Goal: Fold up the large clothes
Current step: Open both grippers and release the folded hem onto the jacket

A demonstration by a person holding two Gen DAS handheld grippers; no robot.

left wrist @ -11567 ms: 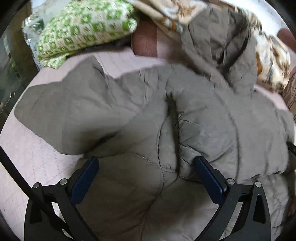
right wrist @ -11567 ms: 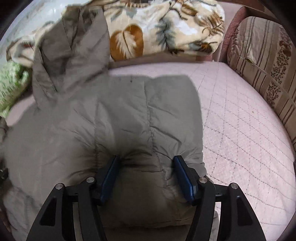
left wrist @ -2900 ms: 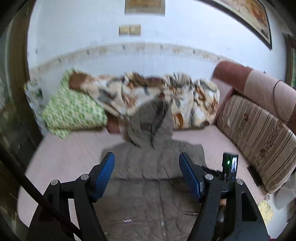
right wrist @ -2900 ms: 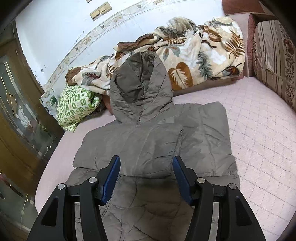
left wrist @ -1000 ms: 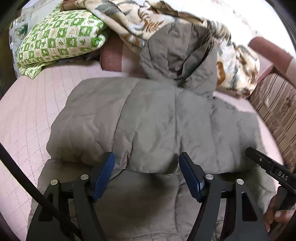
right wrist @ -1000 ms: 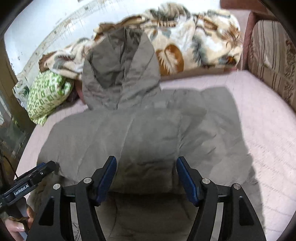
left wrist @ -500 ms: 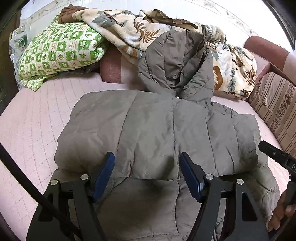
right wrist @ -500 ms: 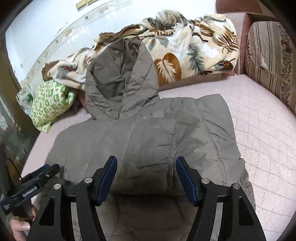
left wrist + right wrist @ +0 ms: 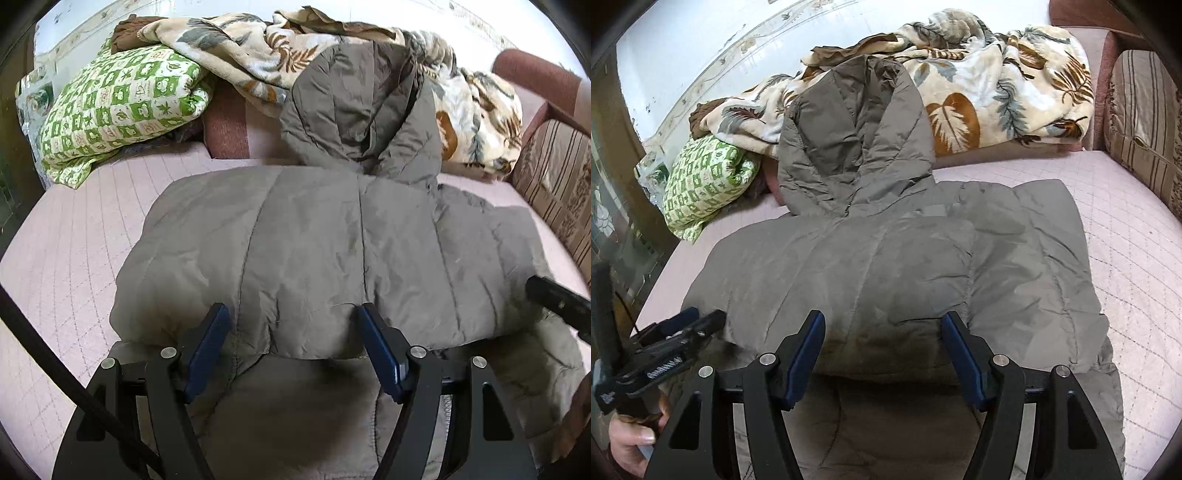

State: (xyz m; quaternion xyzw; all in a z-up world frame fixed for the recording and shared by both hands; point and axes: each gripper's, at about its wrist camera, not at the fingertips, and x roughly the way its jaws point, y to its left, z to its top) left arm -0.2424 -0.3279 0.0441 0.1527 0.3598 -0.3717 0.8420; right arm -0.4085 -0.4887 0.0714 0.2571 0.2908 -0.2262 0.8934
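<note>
Green patterned pillow (image 9: 118, 110) at far left; left gripper (image 9: 291, 339) jaws spread, empty, over folded grey padded jacket (image 9: 332, 251) on the pink quilted bed (image 9: 1126, 229); right gripper (image 9: 882, 343) jaws likewise spread, empty.

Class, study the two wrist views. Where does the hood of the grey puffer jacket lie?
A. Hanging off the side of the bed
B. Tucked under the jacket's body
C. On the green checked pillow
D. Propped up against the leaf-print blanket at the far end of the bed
D: the hood stands up beyond the jacket, leaning on the leaf-print blanket, with the green checked pillow off to its side.
</note>
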